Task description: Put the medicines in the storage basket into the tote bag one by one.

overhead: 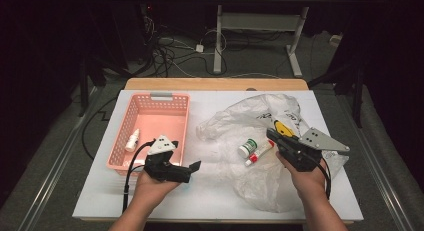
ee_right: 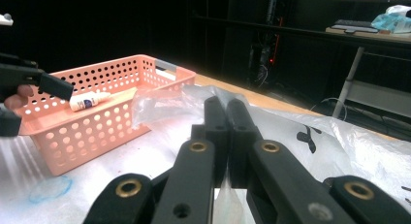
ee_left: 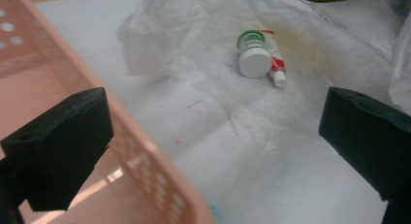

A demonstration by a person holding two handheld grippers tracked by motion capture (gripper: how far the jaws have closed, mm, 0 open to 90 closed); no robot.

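Nearest the high camera, the left gripper hangs at the pink basket's front right corner, jaws spread wide with nothing between them. Ahead of those jaws, well apart, lie a white-capped bottle and a small red-and-white tube, touching each other on the plastic bag at mid-table. Right gripper has its jaws closed together, pinching a fold of that bag toward the table's right edge. One small white bottle lies inside the basket

The pink basket is cut off by the left gripper view's edge, its rim blurred.
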